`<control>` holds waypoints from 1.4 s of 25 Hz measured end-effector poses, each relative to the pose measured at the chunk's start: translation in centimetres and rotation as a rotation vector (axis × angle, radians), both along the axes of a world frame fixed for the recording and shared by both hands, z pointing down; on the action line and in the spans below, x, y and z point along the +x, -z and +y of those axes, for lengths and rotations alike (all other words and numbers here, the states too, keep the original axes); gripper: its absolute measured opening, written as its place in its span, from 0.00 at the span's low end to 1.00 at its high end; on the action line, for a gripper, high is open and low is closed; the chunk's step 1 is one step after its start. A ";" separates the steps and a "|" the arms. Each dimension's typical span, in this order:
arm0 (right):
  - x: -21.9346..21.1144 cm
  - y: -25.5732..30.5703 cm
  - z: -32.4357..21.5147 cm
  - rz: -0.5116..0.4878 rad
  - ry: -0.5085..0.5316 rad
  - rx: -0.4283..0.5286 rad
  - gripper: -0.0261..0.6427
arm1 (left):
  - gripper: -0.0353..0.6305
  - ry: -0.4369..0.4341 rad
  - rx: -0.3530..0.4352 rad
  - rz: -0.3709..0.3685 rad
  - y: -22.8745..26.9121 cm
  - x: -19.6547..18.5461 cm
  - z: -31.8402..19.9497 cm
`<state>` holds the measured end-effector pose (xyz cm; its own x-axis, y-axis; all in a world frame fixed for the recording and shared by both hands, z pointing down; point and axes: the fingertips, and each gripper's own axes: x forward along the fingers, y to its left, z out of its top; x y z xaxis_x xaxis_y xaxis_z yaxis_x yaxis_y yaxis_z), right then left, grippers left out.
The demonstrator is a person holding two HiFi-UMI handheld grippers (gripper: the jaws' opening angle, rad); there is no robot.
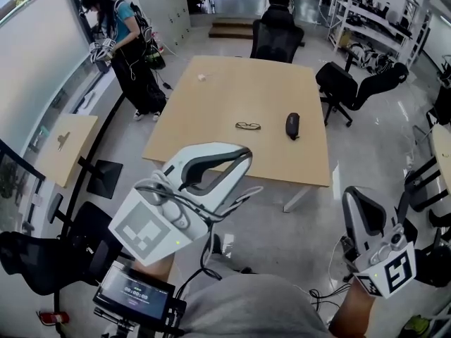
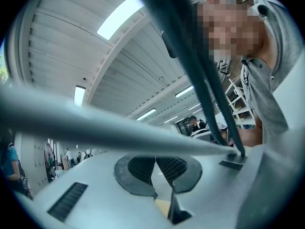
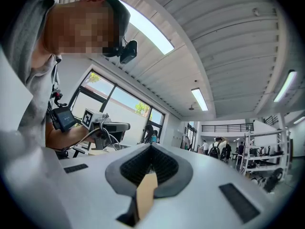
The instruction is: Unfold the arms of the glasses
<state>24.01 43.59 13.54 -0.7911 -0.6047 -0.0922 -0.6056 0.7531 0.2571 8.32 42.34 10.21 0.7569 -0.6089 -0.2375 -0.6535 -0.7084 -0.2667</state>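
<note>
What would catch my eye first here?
Two bulky white tools fill the foreground: the left tool at lower left, the right tool at lower right. Beyond them, glasses lie beside a black case on a wooden table.

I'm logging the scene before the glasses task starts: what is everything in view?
table: one, light wood, centre of the room
glasses: one pair, dark, middle of the table
case: one, black, on the table right of the glasses
small object: one, white, far left part of the table
office chairs: at least two, black, table's far end and right side
side table: one, light wood, left of the table
bystander: one, standing far left
left gripper: white, shut, empty, near foreground
right gripper: white, shut, empty, lower right
</note>
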 end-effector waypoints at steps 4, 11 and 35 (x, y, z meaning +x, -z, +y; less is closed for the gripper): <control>0.2 -0.5 -0.1 -0.014 -0.002 -0.017 0.05 | 0.06 -0.001 -0.011 0.010 -0.7 -0.1 -0.3; -1.7 -1.3 -2.5 -0.066 0.006 -0.066 0.05 | 0.06 0.002 -0.065 0.041 -2.9 -2.6 -3.4; -15.3 -3.4 -14.3 -0.003 -0.169 -0.102 0.05 | 0.07 -0.078 -0.129 0.071 -7.6 -18.5 -17.6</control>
<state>8.71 29.28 16.91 -0.6770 -0.7355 -0.0258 -0.7266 0.6624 0.1827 -10.22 24.75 17.83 0.7870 -0.5779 -0.2161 -0.6094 -0.7829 -0.1255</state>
